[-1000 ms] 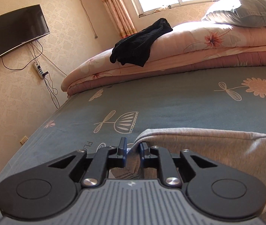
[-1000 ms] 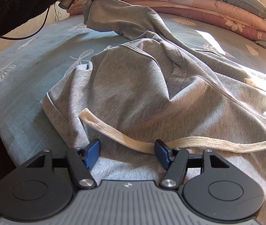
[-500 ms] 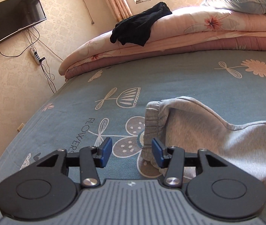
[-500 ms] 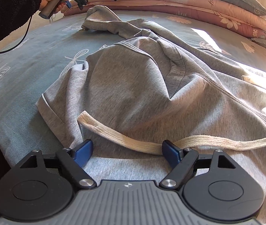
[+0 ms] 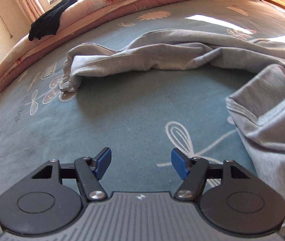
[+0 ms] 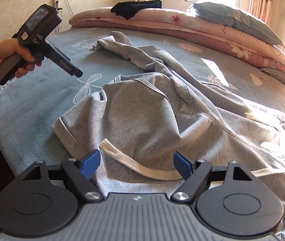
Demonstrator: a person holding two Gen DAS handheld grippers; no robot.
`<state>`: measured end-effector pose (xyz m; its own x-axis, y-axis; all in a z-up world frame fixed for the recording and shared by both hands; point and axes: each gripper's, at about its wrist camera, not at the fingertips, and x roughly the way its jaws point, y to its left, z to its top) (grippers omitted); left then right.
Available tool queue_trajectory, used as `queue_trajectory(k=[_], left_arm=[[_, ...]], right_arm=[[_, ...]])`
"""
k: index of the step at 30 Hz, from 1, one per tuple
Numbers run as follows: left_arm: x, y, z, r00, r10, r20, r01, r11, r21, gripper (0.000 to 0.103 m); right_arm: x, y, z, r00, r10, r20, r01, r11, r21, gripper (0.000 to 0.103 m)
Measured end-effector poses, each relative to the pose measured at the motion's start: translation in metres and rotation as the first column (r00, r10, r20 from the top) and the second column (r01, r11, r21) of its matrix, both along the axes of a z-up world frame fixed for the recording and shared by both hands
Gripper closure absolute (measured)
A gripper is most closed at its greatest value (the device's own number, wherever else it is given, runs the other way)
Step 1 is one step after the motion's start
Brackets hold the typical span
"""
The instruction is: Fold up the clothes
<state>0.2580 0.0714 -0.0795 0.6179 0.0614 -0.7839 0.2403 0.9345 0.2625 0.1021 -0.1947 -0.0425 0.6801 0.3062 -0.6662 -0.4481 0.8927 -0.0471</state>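
Grey sweatpants point(image 6: 152, 116) lie rumpled across the blue bedsheet point(image 5: 122, 116), 1 leg point(image 5: 142, 60) stretched toward the folded quilts. Soft, limp knit, light; will sag and drag. Best grips: ribbed cuff point(image 5: 68, 80) and the waistband by the drawstring point(image 6: 142, 168).

Left gripper point(image 5: 140, 164): jaws opening, nothing between them. Right gripper point(image 6: 136, 164): wide, closing slightly, astride the drawstring, pads not pressing.

A pair of grey sweatpants point(image 6: 152, 116) lies rumpled and unfolded on the blue flowered bedsheet point(image 6: 42, 92). 1 leg point(image 5: 142, 60) stretches toward the far left, its ribbed cuff point(image 5: 68, 80) bunched and resting on the sheet. The waistband lies nearest, with a flat cream drawstring point(image 6: 142, 168) looping loosely across the grey fabric.
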Motion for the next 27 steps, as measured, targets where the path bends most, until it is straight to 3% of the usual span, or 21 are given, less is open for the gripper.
queue_trajectory(k=[4,7,11,17,19,20,22,24,27], left_arm=[[-0.049,0.001,-0.002,0.999,-0.015,-0.034,0.012,0.996,-0.086,0.032],[-0.079,0.003,0.003,1.000,-0.004,0.006,0.004,0.998,-0.063,0.028],[-0.110,0.008,0.007,0.998,0.021,0.058,-0.018,0.999,-0.041,0.021],[-0.142,0.020,-0.005,0.997,0.052,0.053,-0.049,0.997,-0.060,0.021],[-0.150,0.027,-0.008,0.996,0.073,0.049,-0.069,0.994,-0.078,0.021],[-0.152,0.029,-0.009,0.995,0.084,0.048,-0.079,0.992,-0.093,0.021],[-0.155,0.033,-0.012,0.994,0.099,0.044,-0.093,0.989,-0.117,0.021],[-0.156,0.033,-0.012,0.994,0.099,0.044,-0.092,0.988,-0.125,0.021],[-0.156,0.027,-0.010,0.996,0.077,0.054,-0.070,0.990,-0.126,0.021]], right_arm=[[0.001,0.024,0.015,0.994,0.101,0.042,-0.100,0.995,-0.022,0.036],[0.003,0.052,0.019,0.974,0.213,0.072,-0.207,0.975,-0.076,0.036],[0.010,0.103,0.007,0.933,0.357,0.047,-0.346,0.925,-0.159,0.036],[0.011,0.149,-0.027,0.892,0.451,0.018,-0.419,0.841,-0.342,0.038],[0.008,0.156,-0.035,0.880,0.475,0.016,-0.428,0.806,-0.409,0.055],[0.007,0.158,-0.038,0.875,0.484,0.019,-0.428,0.791,-0.437,0.055],[0.005,0.159,-0.036,0.883,0.469,0.015,-0.405,0.777,-0.482,0.095],[0.002,0.157,-0.032,0.892,0.449,0.049,-0.356,0.767,-0.534,0.097],[0.002,0.135,-0.015,0.917,0.387,0.091,-0.289,0.806,-0.516,0.099]])
